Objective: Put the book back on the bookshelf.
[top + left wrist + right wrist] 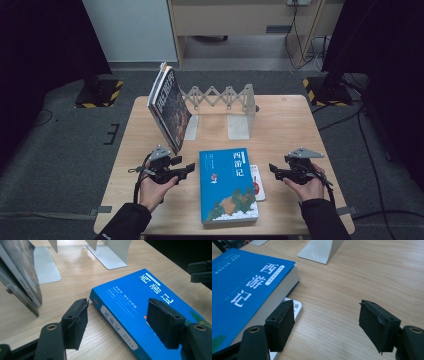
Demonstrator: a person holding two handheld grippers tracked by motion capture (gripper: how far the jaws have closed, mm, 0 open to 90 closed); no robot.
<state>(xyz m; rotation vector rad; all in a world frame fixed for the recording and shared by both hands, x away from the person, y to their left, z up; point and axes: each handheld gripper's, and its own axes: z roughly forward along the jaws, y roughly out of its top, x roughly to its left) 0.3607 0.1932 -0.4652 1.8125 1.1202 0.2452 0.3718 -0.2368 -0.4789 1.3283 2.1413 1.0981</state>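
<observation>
A blue book point(227, 185) with white characters lies flat at the table's near middle. A thin white booklet point(258, 182) peeks out from under its right edge. My left gripper point(190, 169) hovers just left of the book, open, its jaws pointing at the spine point(117, 326). In the left gripper view the blue book point(140, 297) lies beyond my open left gripper point(120, 312), untouched. My right gripper point(273, 169) is open to the right of the book. In the right gripper view my right gripper point(325, 312) holds nothing, with the blue book point(244, 282) and booklet point(295, 307) at its left.
Two dark-covered books point(169, 107) lean tilted against a white expandable bookend rack point(225, 97) at the back of the wooden table point(285, 125). The rack's metal feet point(110, 257) stand behind the blue book. Bare wood point(352, 277) lies right of the book.
</observation>
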